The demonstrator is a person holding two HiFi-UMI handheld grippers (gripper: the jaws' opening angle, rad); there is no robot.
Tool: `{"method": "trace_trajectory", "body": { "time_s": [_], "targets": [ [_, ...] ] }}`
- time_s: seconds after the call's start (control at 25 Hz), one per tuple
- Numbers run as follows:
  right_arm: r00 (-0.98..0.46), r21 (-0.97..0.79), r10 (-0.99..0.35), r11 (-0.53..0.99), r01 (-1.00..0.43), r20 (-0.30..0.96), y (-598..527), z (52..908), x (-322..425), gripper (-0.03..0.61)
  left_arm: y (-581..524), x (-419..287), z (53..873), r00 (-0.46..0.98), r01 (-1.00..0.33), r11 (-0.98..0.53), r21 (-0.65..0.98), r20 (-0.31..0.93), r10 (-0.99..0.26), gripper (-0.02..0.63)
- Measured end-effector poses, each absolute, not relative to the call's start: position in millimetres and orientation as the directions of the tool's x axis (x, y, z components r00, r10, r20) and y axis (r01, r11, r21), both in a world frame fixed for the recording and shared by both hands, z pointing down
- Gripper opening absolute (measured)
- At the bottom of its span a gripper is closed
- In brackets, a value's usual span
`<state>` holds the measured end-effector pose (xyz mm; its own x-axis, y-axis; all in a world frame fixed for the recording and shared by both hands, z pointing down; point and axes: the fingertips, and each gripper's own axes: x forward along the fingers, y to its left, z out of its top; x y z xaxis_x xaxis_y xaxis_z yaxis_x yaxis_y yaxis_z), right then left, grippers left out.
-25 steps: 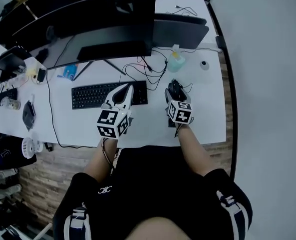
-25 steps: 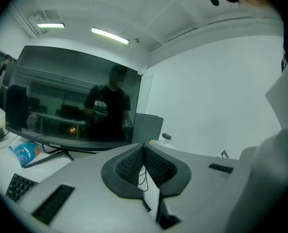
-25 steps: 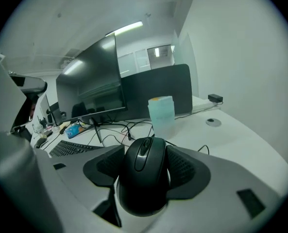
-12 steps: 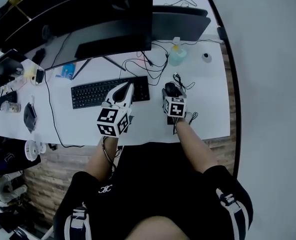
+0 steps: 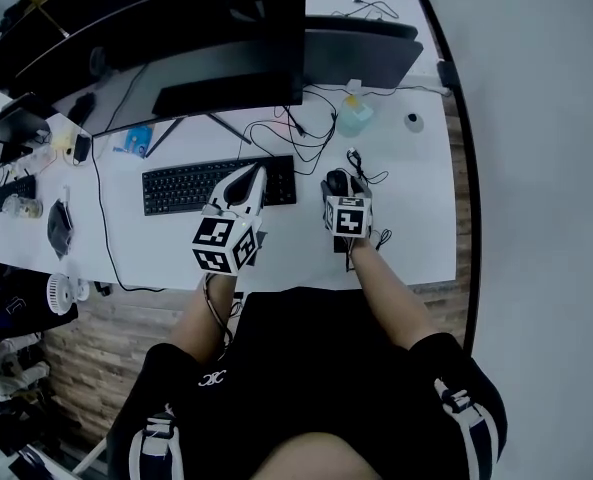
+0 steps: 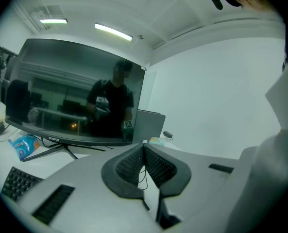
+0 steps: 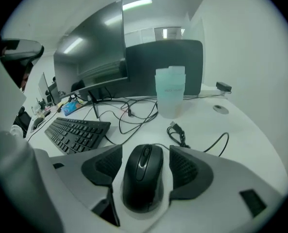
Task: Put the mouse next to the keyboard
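Cool, even office light with a strong fisheye bend.
Ceiling light strips (image 6: pixel 113 31) glow overhead. The dark monitor (image 6: pixel 76 101) mirrors the room, and the white desk (image 5: pixel 416 218) reads bright with soft shadows. Black corners ring each view. The mouse (image 7: pixel 143 176) looks sharp.

We list, by colour and pattern:
- mouse (image 7: pixel 143 176): glossy black.
- keyboard (image 5: pixel 191 184): black keys, black frame.
- desk (image 5: pixel 296 253): plain white.
- monitor (image 5: pixel 206 38): black, with a dark screen.
- cables (image 7: pixel 134 113): black.
- bottle (image 7: pixel 169 91): pale translucent green.
- packet (image 5: pixel 136 143): blue.
- left gripper (image 6: pixel 144 147): pale grey-white shell, black ribbed pads (image 6: pixel 129 166). Its cube (image 5: pixel 224 246) bears black-and-white square markers.
- floor (image 5: pixel 76 358): brown wood planks.
- person's shirt (image 5: pixel 306 368): black.
- shorts (image 5: pixel 454 400): black with white stripes.
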<state>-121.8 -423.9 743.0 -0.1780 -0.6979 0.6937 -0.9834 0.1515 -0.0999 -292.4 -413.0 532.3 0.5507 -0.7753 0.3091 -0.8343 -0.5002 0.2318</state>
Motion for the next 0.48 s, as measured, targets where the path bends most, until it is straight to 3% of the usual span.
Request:
{"method": "trace_trajectory", "body": {
  "time_s": [0.12,0.48],
  "targets": [
    [-0.178,-0.099,-0.779,0.148,-0.984,0.601,-430,699,-112,0.293,-410,-282,530,0.553,-0.833,-0.501,0.236,0.304,-0.776,0.012],
    [-0.182,-0.049,-0.949,0.175,-0.983,0.258,-430,533,-70,0.107,-400,-237,505,0.561,-0.827,-0.518,0.219,0.258,-0.787,0.012]
  ]
}}
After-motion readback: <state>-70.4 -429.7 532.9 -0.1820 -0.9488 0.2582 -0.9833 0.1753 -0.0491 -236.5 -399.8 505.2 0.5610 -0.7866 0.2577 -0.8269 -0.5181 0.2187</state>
